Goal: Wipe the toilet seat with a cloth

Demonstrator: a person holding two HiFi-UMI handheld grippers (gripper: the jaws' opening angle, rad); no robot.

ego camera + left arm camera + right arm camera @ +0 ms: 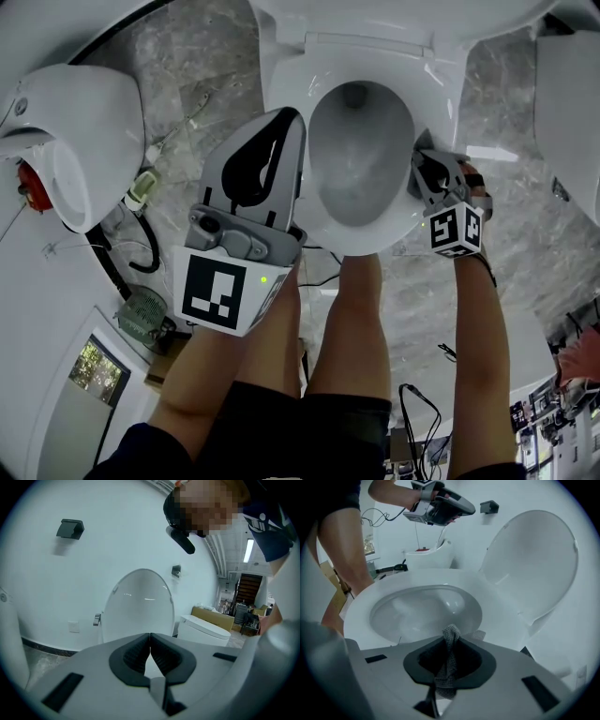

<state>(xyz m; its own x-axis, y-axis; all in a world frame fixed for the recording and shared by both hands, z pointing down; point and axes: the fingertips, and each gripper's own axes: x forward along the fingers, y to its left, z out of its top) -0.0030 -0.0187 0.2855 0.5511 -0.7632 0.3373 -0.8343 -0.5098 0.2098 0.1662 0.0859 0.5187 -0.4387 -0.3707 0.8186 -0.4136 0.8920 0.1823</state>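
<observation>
1. Right fingers (474,662): clamped on the cloth (448,665). The cloth is grey knit, bunched into a strip that stands upright between the dark pads, its top poking just past the tips.
2. Right gripper (424,169): at the 3 o'clock side of the bowl (361,164) in the head view, with its tips at the rim of the seat (439,98). I cannot tell whether the cloth touches the seat.
3. Left fingers (165,656): together, tips meeting, nothing between them.
4. Left gripper (284,120): at the bowl's 9 o'clock side in the head view. In the right gripper view it is held in the air, above seat level and well apart from the cloth.
5. Seat: white, a ring around the bowl.
6. Lid (394,21): white, raised, at the bowl's 12 o'clock.
7. Legs (345,323): bare, at the bowl's 6 o'clock, just beside the front rim.
8. Second toilet (80,131): white, far out at 9 o'clock.
9. Floor (192,70): grey marble.
</observation>
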